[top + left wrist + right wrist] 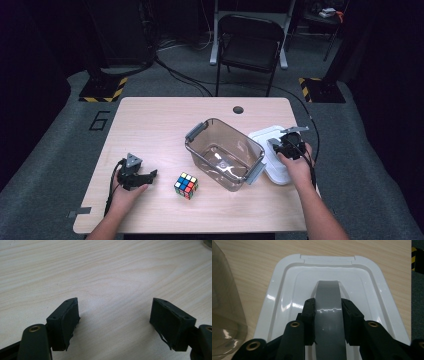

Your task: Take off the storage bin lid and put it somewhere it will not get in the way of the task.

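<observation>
Clearly the right gripper [328, 315] is clamped on the grey handle [328, 305] of the white lid [287, 302], one jaw on each side of the strap; the lid lies flat on the table [150, 130], just beside the smoky clear bin [224, 152]. To do this well, I judge, keep the squeeze square on the handle and lift straight, so the lid stays level and clears the bin's rim. Meanwhile the left gripper [115, 315] rests wide over bare wood, near the puzzle cube [186, 185].
</observation>
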Action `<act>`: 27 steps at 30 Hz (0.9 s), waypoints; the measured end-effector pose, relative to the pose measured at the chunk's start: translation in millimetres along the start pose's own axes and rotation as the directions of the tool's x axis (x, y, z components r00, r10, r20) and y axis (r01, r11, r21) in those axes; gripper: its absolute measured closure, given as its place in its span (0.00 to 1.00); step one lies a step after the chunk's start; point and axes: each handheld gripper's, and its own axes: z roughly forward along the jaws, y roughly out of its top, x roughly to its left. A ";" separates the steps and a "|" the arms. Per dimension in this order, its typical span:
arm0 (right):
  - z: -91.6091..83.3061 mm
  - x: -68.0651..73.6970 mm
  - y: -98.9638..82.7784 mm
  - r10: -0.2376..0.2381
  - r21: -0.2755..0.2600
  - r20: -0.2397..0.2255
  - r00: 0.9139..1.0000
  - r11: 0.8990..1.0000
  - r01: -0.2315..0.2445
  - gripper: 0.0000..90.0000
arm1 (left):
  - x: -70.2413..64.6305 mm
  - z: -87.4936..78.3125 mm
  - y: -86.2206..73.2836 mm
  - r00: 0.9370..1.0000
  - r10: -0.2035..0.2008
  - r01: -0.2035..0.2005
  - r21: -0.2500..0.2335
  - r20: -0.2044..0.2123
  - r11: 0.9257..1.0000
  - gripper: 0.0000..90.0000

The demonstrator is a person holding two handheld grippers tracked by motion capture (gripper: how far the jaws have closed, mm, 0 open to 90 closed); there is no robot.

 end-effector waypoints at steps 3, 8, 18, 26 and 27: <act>1.4 0.7 -0.3 0.007 -0.003 0.007 1.000 1.000 -0.006 0.74 | 0.0 0.0 0.0 1.000 0.000 0.000 0.000 0.000 1.000 0.25; 5.6 3.6 -2.1 0.005 0.005 0.009 1.000 1.000 -0.005 0.74 | 0.0 0.0 0.0 1.000 0.000 0.000 0.000 0.000 1.000 0.25; 14.1 2.1 -9.9 0.018 0.016 0.013 1.000 1.000 -0.019 0.74 | 0.0 0.0 0.0 1.000 0.000 0.000 0.000 0.000 1.000 0.25; 16.9 2.4 -11.6 0.023 0.026 0.009 1.000 0.999 -0.023 0.74 | 0.0 0.0 0.0 1.000 0.000 0.000 0.000 0.000 1.000 0.25; 17.5 2.1 -11.7 0.020 0.027 0.008 1.000 0.999 -0.020 0.74 | 0.0 0.0 0.0 1.000 0.000 0.000 0.000 0.000 1.000 0.25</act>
